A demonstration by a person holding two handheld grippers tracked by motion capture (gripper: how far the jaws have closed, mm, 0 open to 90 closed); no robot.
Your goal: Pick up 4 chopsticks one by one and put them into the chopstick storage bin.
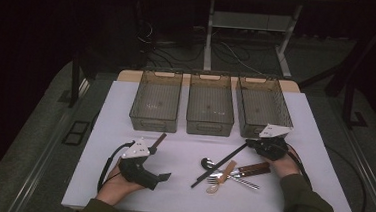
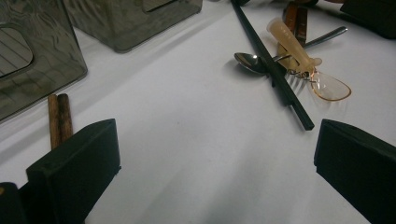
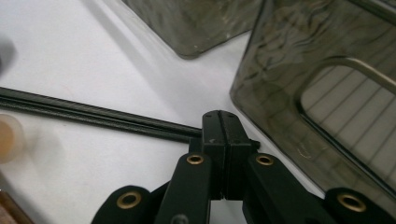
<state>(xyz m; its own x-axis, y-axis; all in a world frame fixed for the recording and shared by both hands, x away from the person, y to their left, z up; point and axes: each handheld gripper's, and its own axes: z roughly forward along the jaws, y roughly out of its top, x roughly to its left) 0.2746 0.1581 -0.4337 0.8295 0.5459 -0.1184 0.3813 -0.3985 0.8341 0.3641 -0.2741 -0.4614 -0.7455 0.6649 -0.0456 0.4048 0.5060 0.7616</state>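
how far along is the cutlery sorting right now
Barely started: all three bins look empty. In hand: the right gripper is shut on the end of the black chopsticks, which lie on the table. Left: the spoon, fork, clear spoon and brown chopsticks; the left gripper is open.

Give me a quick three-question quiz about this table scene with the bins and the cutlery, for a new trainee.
1. True or false: the right gripper is shut on the black chopsticks.
2. How many clear bins stand in the row at the far side of the table?
3. The left gripper is: A) shut on the spoon, B) open with nothing between its jaws, C) inside a bin.

Key
1. True: the jaws meet on the chopsticks' end near the right-hand bin.
2. Three.
3. B: its jaws stand wide apart over bare tabletop, with the brown chopsticks beside one jaw.
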